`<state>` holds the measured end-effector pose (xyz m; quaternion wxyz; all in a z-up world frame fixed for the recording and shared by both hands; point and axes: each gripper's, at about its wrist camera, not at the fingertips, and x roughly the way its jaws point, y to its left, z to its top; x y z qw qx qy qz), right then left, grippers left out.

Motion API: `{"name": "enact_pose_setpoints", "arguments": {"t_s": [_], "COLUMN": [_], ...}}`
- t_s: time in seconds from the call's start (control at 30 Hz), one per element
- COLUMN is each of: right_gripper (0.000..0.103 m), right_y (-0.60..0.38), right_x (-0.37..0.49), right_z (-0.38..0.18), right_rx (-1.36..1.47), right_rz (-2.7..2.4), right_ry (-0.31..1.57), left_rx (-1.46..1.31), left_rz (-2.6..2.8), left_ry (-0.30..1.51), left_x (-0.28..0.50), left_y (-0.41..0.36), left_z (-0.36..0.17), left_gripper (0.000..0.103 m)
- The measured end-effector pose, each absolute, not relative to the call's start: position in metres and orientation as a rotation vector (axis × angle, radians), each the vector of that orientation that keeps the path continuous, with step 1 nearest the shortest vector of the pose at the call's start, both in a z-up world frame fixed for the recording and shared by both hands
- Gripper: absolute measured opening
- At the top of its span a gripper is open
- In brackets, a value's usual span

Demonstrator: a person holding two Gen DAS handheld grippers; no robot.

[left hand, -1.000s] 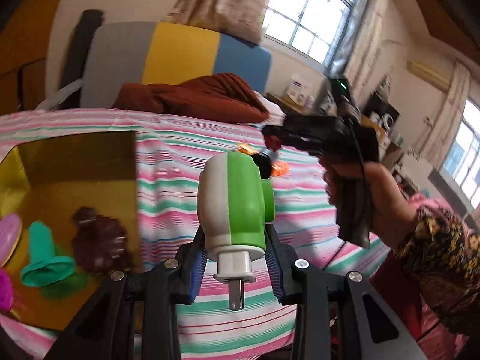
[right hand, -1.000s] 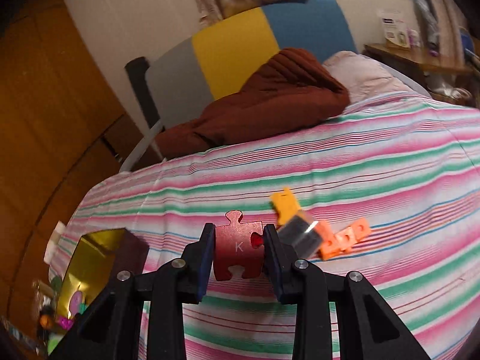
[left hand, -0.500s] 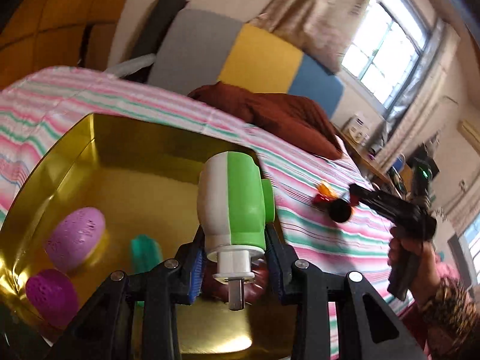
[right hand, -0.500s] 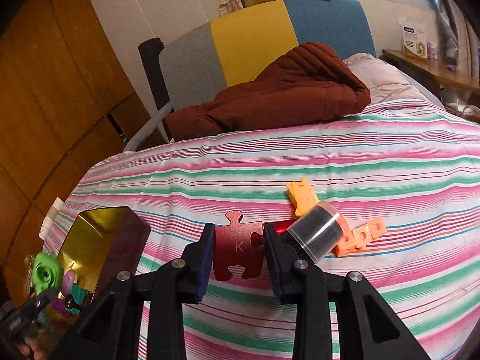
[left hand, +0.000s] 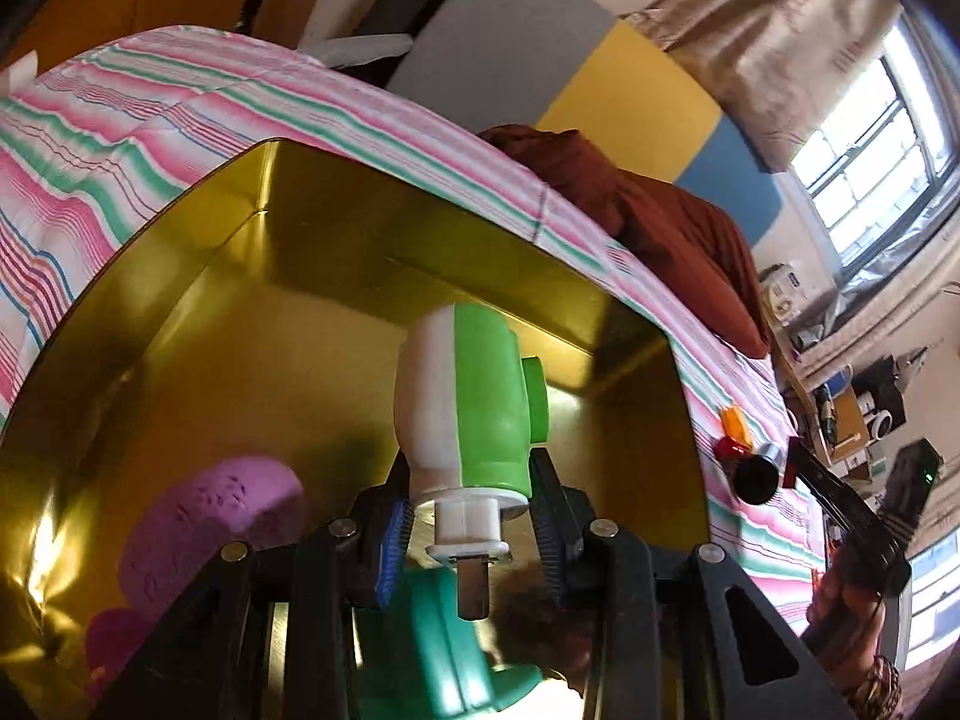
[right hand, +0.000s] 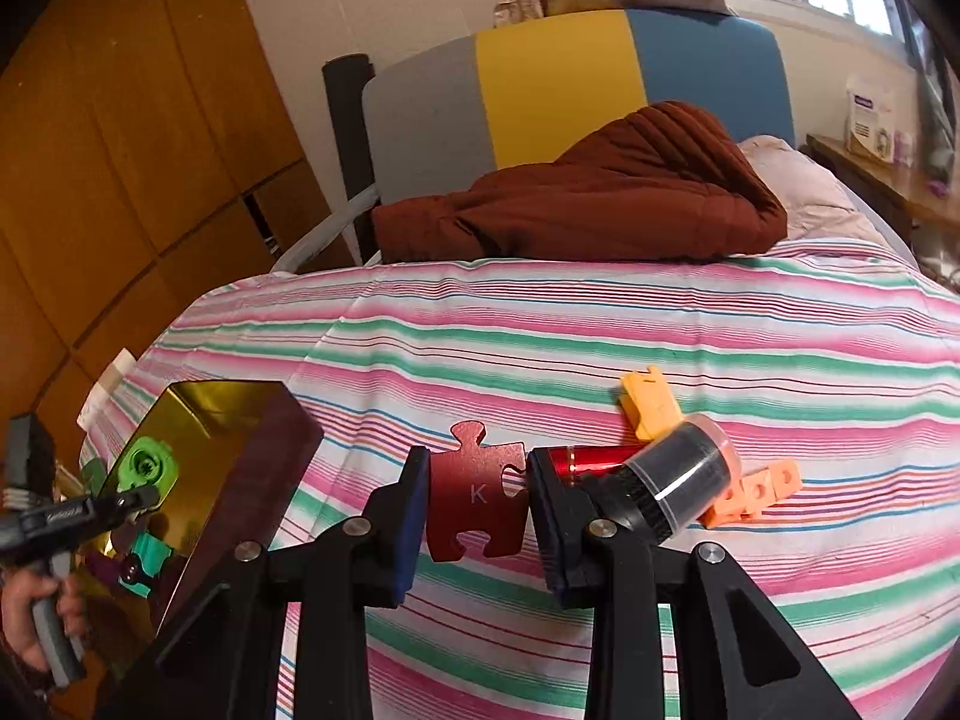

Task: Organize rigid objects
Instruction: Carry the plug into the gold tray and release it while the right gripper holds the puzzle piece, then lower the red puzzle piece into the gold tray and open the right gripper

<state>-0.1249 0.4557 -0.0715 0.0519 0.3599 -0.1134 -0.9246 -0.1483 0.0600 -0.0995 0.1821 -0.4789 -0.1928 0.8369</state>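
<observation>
Teal plastic piece in the gold tin was blurred & half hidden behind the left gripper frame; shape couldn't be made out. Dark brown lump beside it was smeared, unidentifiable. Lower purple egg-like toy was mostly hidden behind the gripper arm. In the right wrist view the tin's contents were tiny, seen partly as reflections. Red cylinder was part covered by the right gripper's finger & a black-capped jar. Person's hand was cut off by the edge.
</observation>
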Motion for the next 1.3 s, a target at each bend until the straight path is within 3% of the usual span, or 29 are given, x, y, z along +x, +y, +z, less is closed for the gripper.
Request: {"name": "enact_pose_setpoints", "arguments": {"t_s": [0.53, 0.9, 1.3], "right_gripper": [0.033, 0.033, 0.033], "right_y": [0.443, 0.428, 0.377], "right_x": [-0.127, -0.125, -0.127], "right_z": [-0.075, -0.074, -0.062], "right_rx": [1.111, 1.101, 1.139], "right_rz": [-2.793, -2.744, -2.614], "right_ry": [-0.268, -0.219, -0.207], "left_rx": [-1.258, -1.105, -1.121], "left_rz": [2.529, 2.560, 2.494], "left_ry": [-0.537, -0.348, -0.278], "left_x": [-0.126, -0.060, -0.040], "left_y": [0.042, 0.071, 0.080], "left_z": [-0.088, -0.076, -0.079], "left_gripper": [0.045, 0.046, 0.046]}}
